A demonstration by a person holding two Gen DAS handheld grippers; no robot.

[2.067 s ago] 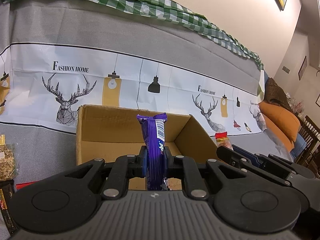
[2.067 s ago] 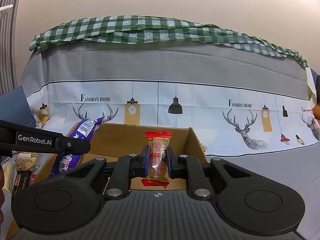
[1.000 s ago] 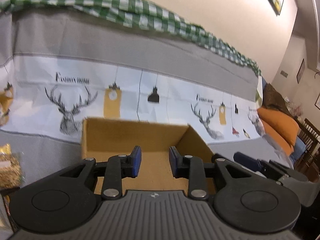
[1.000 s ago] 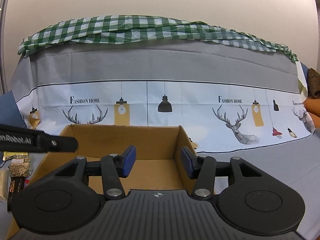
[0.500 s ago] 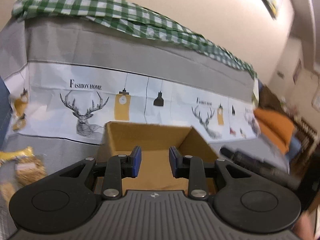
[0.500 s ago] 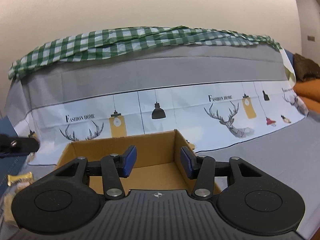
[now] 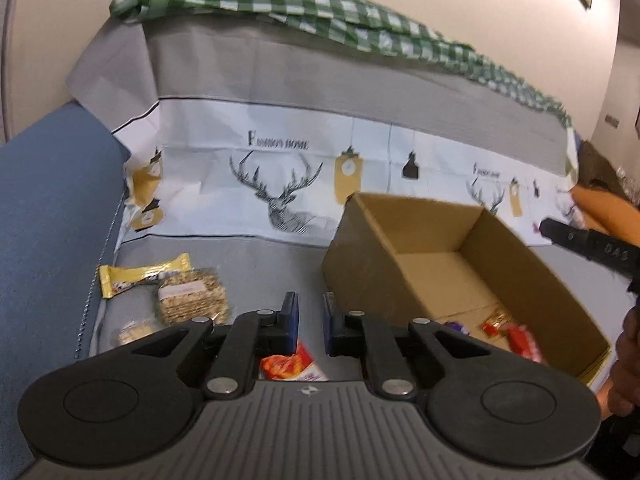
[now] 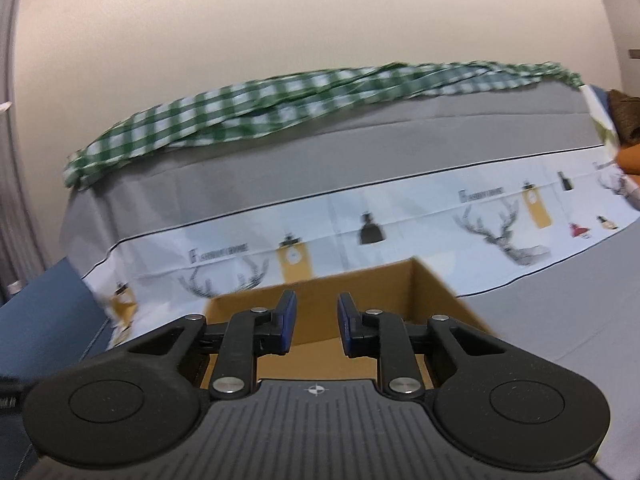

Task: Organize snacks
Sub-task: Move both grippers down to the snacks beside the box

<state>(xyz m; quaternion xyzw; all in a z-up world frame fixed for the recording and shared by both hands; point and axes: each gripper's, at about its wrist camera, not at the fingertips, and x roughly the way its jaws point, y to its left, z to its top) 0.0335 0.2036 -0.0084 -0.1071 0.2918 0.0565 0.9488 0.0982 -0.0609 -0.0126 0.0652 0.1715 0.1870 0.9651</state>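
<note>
Both snacks now lie dropped in the brown cardboard box (image 7: 448, 276); left claw (image 7: 310, 318) and right claw (image 8: 316, 322) gape empty. Blurred swinging risks a sloppy grab at the orange-red foil packet (image 7: 290, 364).

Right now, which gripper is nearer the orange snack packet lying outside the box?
Left. The left gripper hangs open just above the orange snack packet; the right gripper sits open over the cardboard box.

Soft, even indoor light, no harsh shadows or glare, motion blur smearing the checked cloth (image 8: 304, 100) and printed cover (image 7: 280, 184), snacks in the cardboard box (image 7: 404, 240) blurred, fisheye bending the wall (image 8: 280, 20) and edges, dark vignetted corners.
</note>
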